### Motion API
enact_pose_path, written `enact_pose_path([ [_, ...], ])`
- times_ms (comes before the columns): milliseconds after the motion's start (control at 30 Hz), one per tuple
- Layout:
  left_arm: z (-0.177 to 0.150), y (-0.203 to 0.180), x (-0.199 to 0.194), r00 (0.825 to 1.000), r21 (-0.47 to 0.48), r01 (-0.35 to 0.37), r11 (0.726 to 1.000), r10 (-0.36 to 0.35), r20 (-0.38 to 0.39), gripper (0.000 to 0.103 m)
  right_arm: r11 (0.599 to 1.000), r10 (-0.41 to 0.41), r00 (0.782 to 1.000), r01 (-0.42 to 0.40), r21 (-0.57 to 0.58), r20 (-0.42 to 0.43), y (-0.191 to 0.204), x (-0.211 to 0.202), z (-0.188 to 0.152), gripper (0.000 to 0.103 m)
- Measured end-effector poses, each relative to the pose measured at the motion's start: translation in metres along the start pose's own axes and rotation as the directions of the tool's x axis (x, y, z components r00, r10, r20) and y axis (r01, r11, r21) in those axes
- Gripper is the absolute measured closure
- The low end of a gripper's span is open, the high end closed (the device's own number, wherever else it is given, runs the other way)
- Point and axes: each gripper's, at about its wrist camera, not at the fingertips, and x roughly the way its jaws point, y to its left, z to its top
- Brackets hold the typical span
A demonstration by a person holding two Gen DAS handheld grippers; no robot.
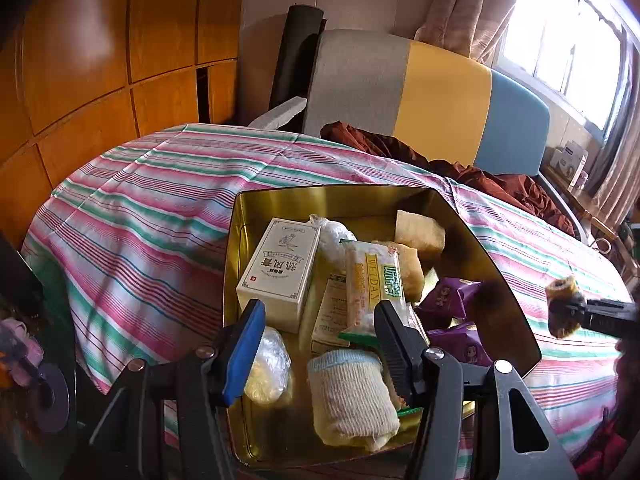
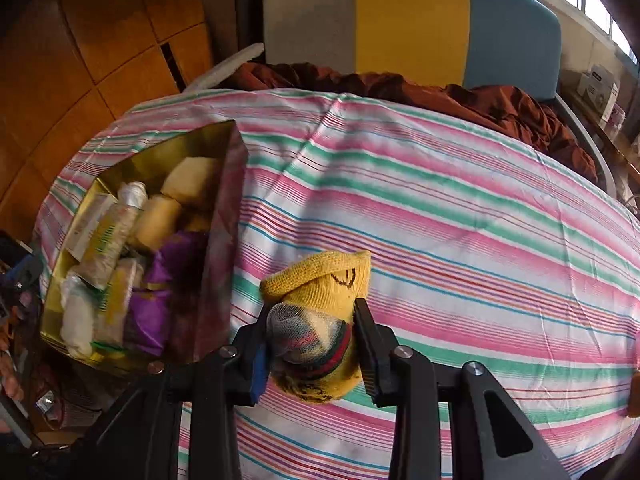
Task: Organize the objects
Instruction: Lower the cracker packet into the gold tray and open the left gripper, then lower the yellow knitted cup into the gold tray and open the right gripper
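An open gold tin (image 1: 240, 216) stands on the striped cloth, packed with a white box (image 1: 280, 272), a WEIDA packet (image 1: 372, 280), purple packets (image 1: 452, 300), yellow cakes (image 1: 420, 232) and a rolled white sock with a blue edge (image 1: 348, 396). My left gripper (image 1: 320, 340) hovers over the tin's near end, open, nothing pressed between its pads; the white sock lies below them. My right gripper (image 2: 312, 312) is shut on a rolled yellow sock with a smiley face (image 2: 320, 280), held above the cloth just right of the tin (image 2: 224, 240). That sock (image 1: 560, 304) also shows at the right edge of the left wrist view.
The pink, green and white striped cloth (image 2: 460, 220) covers the whole table. A crumpled brown cloth (image 1: 480, 176) lies along its far edge before a grey, yellow and blue backrest (image 1: 440, 100). Wooden cabinet doors (image 1: 80, 60) stand at the left, a window (image 1: 560, 40) at the right.
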Motion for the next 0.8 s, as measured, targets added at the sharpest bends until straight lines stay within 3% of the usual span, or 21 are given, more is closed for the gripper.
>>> enact_pose_path([
  [200,-0.004,0.009,-0.006,1.000,-0.029,0.008,1.000,-0.008,0.003,0.045,0.988,0.122,0.992,-0.118,-0.098,0.034,0.062,-0.001,0.029,0.067],
  [433,-0.009,0.023,-0.012,1.000,-0.055,-0.001,0.998,0.001,0.001,0.045,0.971,0.168,0.986,-0.165,-0.174,0.003,0.117,0.026,0.052,0.067],
  [633,-0.013,0.031,-0.012,1.000,-0.069,-0.007,0.998,0.007,-0.010,0.045,0.977,0.158,0.987,-0.162,-0.140,-0.034,0.130,0.068,0.069,0.063],
  [800,-0.016,0.032,-0.011,1.000,-0.063,-0.017,0.998,0.016,-0.016,0.044,0.977,0.188,0.981,-0.192,-0.093,-0.049,0.128,0.077,0.076,0.048],
])
